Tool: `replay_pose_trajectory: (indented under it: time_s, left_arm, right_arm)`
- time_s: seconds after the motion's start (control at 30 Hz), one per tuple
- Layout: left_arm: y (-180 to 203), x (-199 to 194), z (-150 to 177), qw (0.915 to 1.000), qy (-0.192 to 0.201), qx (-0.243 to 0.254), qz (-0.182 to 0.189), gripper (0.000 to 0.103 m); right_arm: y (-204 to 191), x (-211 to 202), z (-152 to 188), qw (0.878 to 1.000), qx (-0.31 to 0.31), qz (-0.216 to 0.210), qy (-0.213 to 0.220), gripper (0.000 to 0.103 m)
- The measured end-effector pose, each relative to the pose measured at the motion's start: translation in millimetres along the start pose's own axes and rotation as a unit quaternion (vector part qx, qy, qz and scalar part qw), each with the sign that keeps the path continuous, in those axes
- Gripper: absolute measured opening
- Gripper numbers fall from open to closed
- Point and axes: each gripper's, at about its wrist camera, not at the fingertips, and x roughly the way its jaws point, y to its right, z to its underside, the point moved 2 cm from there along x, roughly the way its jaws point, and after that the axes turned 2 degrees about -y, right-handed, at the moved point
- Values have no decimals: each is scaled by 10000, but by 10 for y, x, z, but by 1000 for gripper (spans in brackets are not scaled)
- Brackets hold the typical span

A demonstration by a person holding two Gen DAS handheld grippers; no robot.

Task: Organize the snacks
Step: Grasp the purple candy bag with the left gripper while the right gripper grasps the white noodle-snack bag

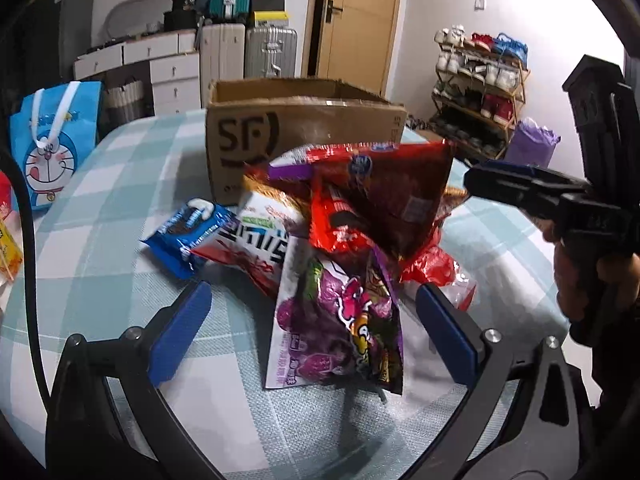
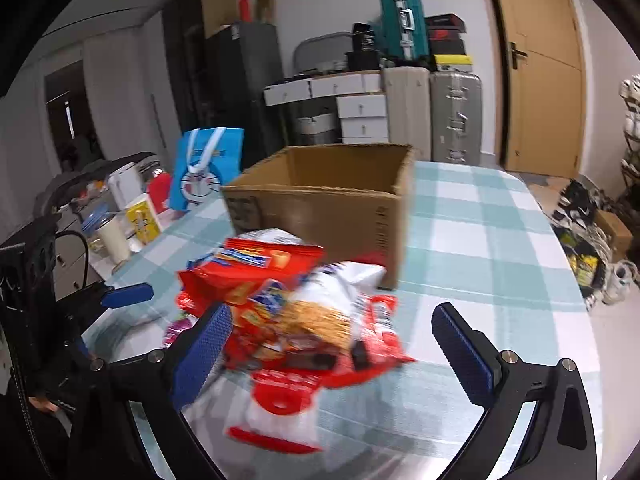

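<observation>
Both grippers, left (image 1: 312,332) and right (image 2: 332,344), gape empty around blurred snack packets (image 1: 344,240) heaped before an open cardboard box (image 2: 320,204), bare checked surface (image 2: 480,240) stretching right.

I see glossy, crinkled foil snack bags (image 1: 360,240), a matt brown cardboard box (image 2: 332,200), and a checked cloth tablecloth (image 2: 480,240).

Snack pile (image 1: 340,248) fills the counter (image 1: 120,240) centre, touching the near wall of the box (image 1: 304,132). Box top open, unobstructed above. Bare counter right of box (image 2: 480,232) and near the pile. Far left edge crowded: blue bag (image 2: 206,168), jars (image 2: 114,236). Right tongs (image 1: 496,180) hang just right of pile.
</observation>
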Motion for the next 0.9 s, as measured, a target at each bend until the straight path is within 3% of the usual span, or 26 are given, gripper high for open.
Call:
replay_pose_trajectory:
  time_s: [0.2, 0.33, 0.43, 0.57, 0.9]
  left_arm:
    - [76, 221, -4, 9987, -500, 45, -9, 96]
    - [106, 375, 8, 9965, -798, -62, 257, 70]
    - [126, 416, 2, 9968, -759, -69, 249, 64]
    - [117, 408, -9, 9974, -647, -83, 295, 50]
    - [-47, 118, 12, 9978, -440, -244, 424, 46]
  right_arm:
    - [158, 29, 53, 9999, 75, 130, -69, 102]
    - [151, 85, 44, 9998, 67, 67, -159, 102]
    - [107, 199, 22, 9994, -17, 127, -322, 101]
    - [67, 387, 25, 9982, -60, -12, -589, 88]
    - [-82, 570, -61, 9962, -215, -400, -746, 76]
